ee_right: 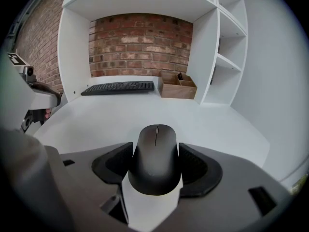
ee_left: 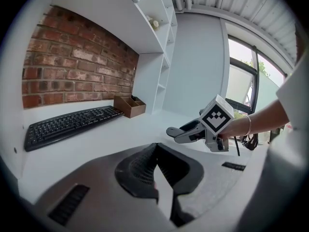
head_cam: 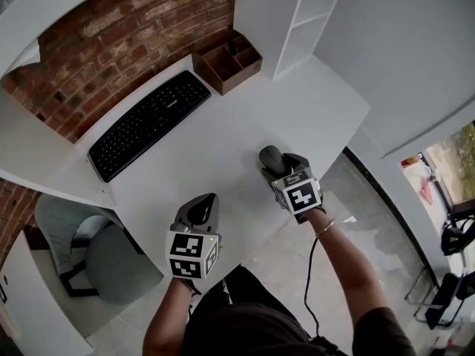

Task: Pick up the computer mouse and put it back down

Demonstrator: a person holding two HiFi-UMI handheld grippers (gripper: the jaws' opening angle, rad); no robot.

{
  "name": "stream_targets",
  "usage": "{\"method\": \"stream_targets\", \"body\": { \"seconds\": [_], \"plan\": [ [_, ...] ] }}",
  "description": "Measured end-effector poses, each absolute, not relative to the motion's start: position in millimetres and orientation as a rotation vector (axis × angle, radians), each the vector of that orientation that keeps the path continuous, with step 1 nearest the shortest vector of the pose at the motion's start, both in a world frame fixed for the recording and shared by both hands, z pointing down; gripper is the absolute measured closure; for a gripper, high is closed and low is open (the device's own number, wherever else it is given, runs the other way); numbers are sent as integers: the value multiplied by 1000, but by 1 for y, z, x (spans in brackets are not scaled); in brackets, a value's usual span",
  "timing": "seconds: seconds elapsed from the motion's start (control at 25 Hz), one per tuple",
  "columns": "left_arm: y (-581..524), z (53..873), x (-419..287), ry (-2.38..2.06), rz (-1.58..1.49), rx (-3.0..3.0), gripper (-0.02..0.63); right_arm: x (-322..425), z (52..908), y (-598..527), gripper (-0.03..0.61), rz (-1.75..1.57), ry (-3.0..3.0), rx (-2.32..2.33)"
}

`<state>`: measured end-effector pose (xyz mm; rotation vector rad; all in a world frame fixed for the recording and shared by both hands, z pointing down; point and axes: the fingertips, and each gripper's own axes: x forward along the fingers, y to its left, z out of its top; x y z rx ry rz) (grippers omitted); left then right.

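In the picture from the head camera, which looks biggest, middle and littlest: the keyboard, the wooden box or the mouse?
1. keyboard, biggest by far
2. wooden box
3. mouse, littlest, even though the right claw hides part of it

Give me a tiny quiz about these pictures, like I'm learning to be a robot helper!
1. Pick one: the right gripper is shut on A) a cup, B) the computer mouse, C) nothing.
2. True or false: the left gripper is open.
3. Fill the gap: the wall behind the keyboard is made of ____.

Key: 1 B; 2 false; 3 brick.
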<state>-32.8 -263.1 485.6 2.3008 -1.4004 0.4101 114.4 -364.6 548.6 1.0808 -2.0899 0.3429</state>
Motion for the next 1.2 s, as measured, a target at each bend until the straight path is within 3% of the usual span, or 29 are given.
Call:
{"method": "stream_targets", "body": {
  "seconds": [1.2],
  "plan": [
    [-282, 516, -23, -1383, 422, 2202, 604, 117, 587, -393, 284, 447, -2133, 923]
  ]
}}
